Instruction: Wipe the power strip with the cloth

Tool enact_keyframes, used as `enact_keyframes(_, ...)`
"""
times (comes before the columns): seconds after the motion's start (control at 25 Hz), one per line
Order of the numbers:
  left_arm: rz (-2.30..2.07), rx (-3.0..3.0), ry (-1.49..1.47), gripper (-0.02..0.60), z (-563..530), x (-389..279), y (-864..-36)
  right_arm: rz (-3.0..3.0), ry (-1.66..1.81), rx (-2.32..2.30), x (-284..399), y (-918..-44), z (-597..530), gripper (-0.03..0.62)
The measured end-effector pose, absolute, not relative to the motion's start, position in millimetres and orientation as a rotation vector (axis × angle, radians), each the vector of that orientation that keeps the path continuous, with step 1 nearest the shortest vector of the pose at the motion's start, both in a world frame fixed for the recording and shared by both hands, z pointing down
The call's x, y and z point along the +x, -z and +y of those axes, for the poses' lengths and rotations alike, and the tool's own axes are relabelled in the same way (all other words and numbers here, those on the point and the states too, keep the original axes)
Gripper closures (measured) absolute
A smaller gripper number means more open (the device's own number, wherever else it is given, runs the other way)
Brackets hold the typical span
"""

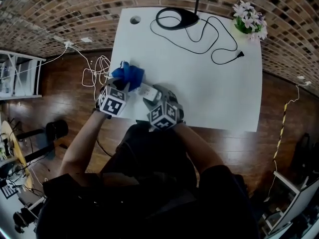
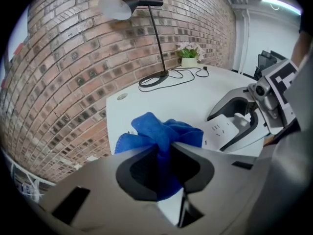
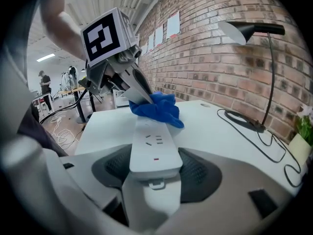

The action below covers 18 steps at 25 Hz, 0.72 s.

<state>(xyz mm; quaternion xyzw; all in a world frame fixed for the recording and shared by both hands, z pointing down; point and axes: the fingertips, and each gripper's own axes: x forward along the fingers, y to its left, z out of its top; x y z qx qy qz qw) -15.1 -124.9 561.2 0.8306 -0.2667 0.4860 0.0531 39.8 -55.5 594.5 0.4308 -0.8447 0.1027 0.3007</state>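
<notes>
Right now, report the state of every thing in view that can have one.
Left tongs, shut on the cloth.
Right tongs, shut on the near end of the power strip.
Cloth, bunched, over the strip's far end.
Power strip, sockets in view empty.
Lamp plug, loose on the table, plugged into nothing.
Flower pot, upright.

A white table (image 1: pixel 214 83) lies under the left tongs (image 1: pixel 121 85) and the right tongs (image 1: pixel 152 94), with a brick wall (image 1: pixel 60 14) far past their tips. Well ahead of them a black lamp (image 1: pixel 177 19) stands on the table, and a pot of flowers (image 1: pixel 250 20) sits far off to the right. Left of the left tongs the floor (image 1: pixel 60 98) is dark wood, with white wires (image 1: pixel 94 69) and a white shelf (image 1: pixel 20 73).
</notes>
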Motion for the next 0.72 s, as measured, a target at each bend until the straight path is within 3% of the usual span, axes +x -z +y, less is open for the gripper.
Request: enact_keyframes(0.72, -0.597, 2.646, -1.485, 0.505, -80, 25, -562, -2.248, -0.253, 1.101, 37, -593, -54, 0.309)
